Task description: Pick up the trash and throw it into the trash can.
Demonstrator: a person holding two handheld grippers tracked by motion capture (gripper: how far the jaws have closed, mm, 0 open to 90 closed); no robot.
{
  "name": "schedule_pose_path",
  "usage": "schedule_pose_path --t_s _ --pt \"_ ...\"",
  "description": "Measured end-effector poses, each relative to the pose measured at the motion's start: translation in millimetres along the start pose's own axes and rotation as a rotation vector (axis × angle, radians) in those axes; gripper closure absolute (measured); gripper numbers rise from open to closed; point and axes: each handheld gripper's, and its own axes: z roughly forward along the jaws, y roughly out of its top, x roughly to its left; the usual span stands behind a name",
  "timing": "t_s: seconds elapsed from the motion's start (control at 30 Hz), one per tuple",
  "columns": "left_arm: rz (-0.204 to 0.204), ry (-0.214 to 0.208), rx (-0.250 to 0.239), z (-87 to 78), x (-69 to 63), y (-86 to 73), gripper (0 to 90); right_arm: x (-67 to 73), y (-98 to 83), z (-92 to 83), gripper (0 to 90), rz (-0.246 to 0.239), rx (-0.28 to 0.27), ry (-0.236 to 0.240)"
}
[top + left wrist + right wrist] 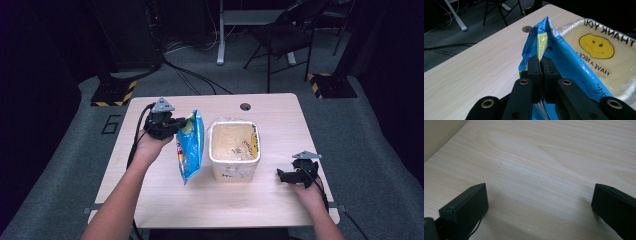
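Observation:
A blue snack bag hangs above the table, just left of a square bin lined with a clear plastic bag. My left gripper is shut on the bag's top edge and holds it up. In the left gripper view the closed jaws pinch the blue bag, and the bin liner with a yellow smiley face lies behind it. My right gripper rests low at the table's right side, to the right of the bin. Its jaws stand wide open over bare wood with nothing between them.
The wooden table has a round cable hole at its far edge. A folding chair and a desk leg stand on the carpet beyond. Cables run across the floor behind the table.

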Motion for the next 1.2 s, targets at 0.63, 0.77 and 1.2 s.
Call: schedule_pose_path --t_s 0.63,0.77,1.2 --pt "0.043 0.003 -0.067 1.5 -12.5 42.4 86.9 0.0 0.0 0.0 0.1 0.0 0.0 0.0" --pt "0.055 0.003 -0.068 3.7 -15.5 49.2 86.9 0.0 0.0 0.0 0.1 0.0 0.0 0.0" --pt "0.068 -0.002 -0.083 10.8 -23.2 67.5 86.9 -0.1 0.0 0.0 0.1 -0.001 0.0 0.0"
